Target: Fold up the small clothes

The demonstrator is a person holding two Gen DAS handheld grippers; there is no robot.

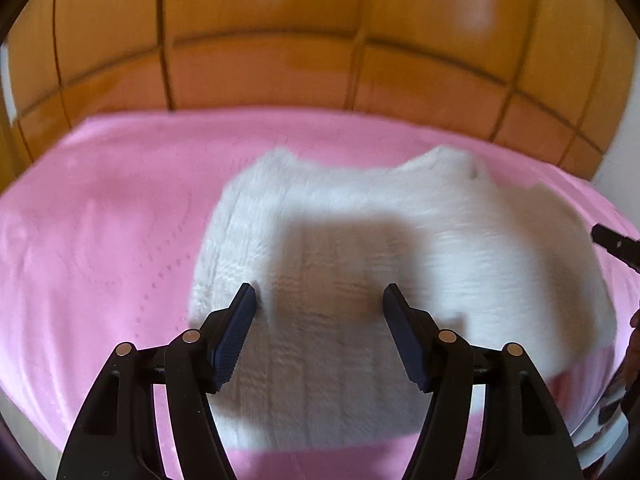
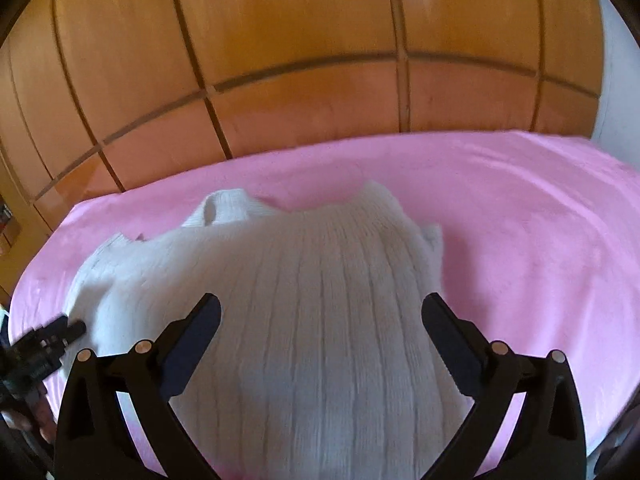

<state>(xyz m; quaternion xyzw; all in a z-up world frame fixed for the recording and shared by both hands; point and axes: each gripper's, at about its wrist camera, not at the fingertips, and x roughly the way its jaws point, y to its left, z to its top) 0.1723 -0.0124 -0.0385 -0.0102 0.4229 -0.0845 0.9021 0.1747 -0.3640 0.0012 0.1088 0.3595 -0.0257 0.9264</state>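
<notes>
- A white knitted sweater (image 1: pixel 400 240) lies spread on a pink blanket (image 1: pixel 100 240) that covers the bed, with a wooden panelled wall (image 1: pixel 280 20) behind.
- The left tool (image 1: pixel 318 304) hangs over the near left part of the sweater with its jaws apart; nothing is between the pads, and they do not appear to press on the knit.
- The right tool (image 2: pixel 320 320) is also spread wide over the sweater's ribbed middle, gripping nothing.
- In the right wrist view the sweater's ribs run away from the tool toward the far edge, where the neck opening (image 2: pixel 224 210) shows; so the long axis lies roughly along the line the tool points.
- A sleeve or side flap (image 2: pixel 434 244) sticks out at the far right edge, nearer the right tool.
- The left edge of the sweater lies just beside the left tool's left finger (image 1: pixel 236 340), so that hand is the nearer one for a left-side fold.
- Judgement: no fold looks begun; the next move probably calls for pinching a side edge and carrying it across the ribs toward the middle.
- Both views are slightly blurred, so fine contact cannot be told.
</notes>
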